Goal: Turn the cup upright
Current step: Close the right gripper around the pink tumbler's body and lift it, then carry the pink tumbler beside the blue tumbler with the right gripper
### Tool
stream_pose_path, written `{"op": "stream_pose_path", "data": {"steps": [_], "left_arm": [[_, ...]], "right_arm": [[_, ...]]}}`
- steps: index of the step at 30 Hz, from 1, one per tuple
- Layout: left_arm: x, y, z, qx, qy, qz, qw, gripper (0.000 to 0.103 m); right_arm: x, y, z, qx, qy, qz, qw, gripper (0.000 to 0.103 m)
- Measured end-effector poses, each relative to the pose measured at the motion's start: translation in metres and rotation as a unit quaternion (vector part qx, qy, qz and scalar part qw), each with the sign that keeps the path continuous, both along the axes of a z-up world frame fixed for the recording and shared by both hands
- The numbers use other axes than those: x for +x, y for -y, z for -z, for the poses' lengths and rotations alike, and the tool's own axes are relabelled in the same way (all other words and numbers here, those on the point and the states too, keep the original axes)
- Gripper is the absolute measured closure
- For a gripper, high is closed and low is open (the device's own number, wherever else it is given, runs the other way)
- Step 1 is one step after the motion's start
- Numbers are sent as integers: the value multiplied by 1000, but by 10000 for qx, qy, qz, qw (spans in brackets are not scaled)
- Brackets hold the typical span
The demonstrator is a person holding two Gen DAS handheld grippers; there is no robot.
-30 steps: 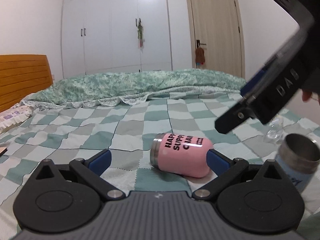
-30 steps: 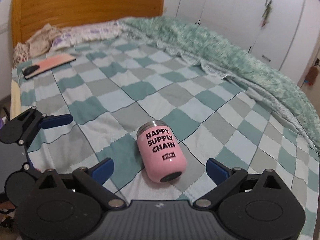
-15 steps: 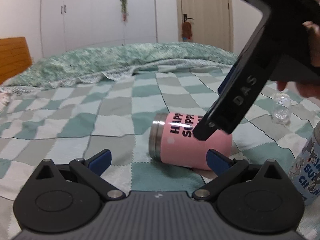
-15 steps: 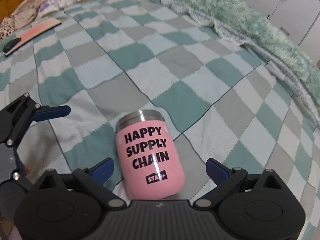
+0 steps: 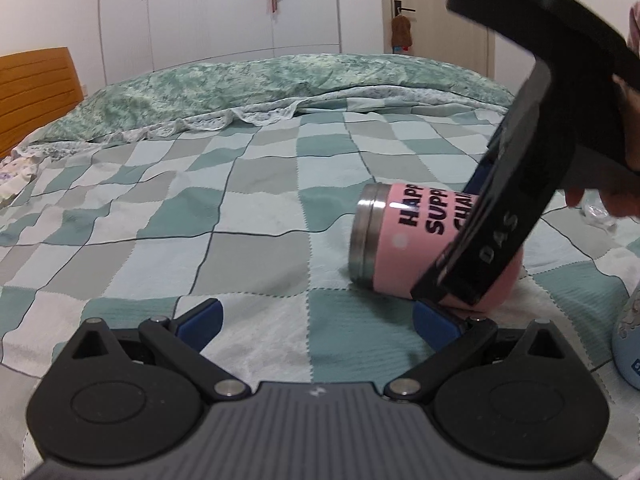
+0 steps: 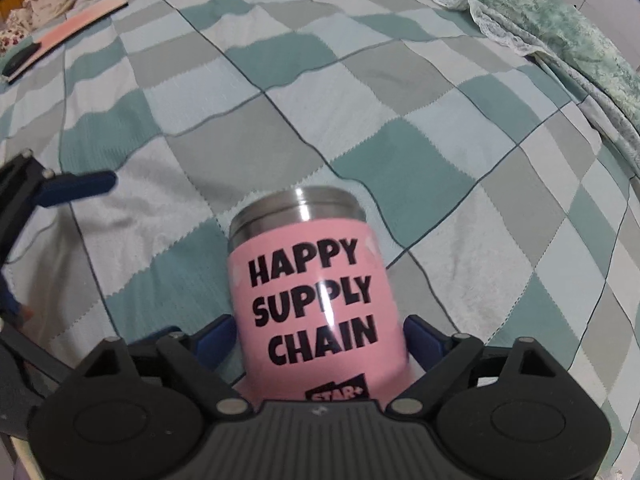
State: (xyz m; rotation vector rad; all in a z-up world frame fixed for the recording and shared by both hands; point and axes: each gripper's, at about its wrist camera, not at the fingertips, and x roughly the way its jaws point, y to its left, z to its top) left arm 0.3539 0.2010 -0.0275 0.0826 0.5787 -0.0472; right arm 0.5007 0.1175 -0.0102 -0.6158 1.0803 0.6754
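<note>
Both jaws gape: right gripper straddles the lying pink cup, left gripper holds nothing.

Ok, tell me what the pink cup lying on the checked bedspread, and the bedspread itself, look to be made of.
Pink cup with bare silver rim: probably stainless steel, glossy pink coating; a light streak crosses the lettering. Checked teal-and-grey bedspread: soft matte woven or knitted fabric, rumpled.

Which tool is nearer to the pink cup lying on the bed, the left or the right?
Right. The right tool has its fingers on both sides of the pink cup, near its base. The left tool is open, beside the cup, apart from it.
</note>
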Motion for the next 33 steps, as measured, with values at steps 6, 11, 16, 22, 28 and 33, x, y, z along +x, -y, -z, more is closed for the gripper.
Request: {"op": "stream_pose_path", "data": {"steps": [6,11,16,22,28,33], "left_arm": [[-4,0,-4,-9,57,18,10000,0],[-19,3,-18,-40,190,-11,9998,0],[-43,10,-44,-43,417,-46,9991,0],[-87,30,-82,76,711,-31,9974,0],[-138,59,-112,67,943,100,9955,0],[-174,91,-120,-19,986,316,9946,0]], "right_arm": [[-6,8,-2,176,158,60,9997,15],[-22,21,-21,353,339,63,9988,16],[-46,31,-59,675,638,115,9956,16],[-96,55,-112,1045,1002,52,9895,16],[-158,104,-156,1320,1330,159,9822,16],[-208,155,-171,1356,1463,326,9794,16]]}}
